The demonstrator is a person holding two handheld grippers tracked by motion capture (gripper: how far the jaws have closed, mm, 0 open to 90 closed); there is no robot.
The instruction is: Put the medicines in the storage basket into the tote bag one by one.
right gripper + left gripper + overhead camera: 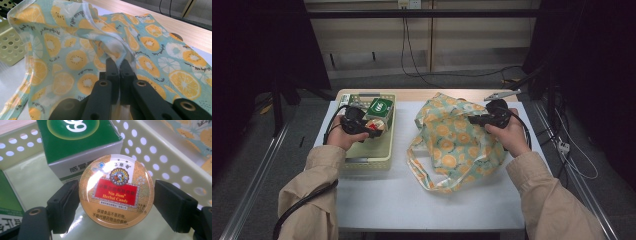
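Lettering on the round tin (116, 191) reads "Nin Jiom Herbal Candy" in gold on a red panel, with Chinese lines below it on the orange rim. The left gripper (116, 205) has the tin clamped between its two black pads, one on each side of the lid, so its jaws stand wide around it. In the high view that gripper (373, 131) holds the tin (378, 126) over the pale green perforated basket (367, 159) at the left of the worktop (412, 200). Just behind the tin sits a green-and-white box (80, 142) with a large white "99" in a green ring on top and grey Chinese characters on its white side; I cannot read those. The right gripper (119, 65) is fully closed, pinching the edge of a teal bag (75, 57) printed with orange and kiwi slices and small curved script too fine to read. The bag (457, 142) lies on the worktop right of the basket, its edge lifted by the right gripper (472, 120).
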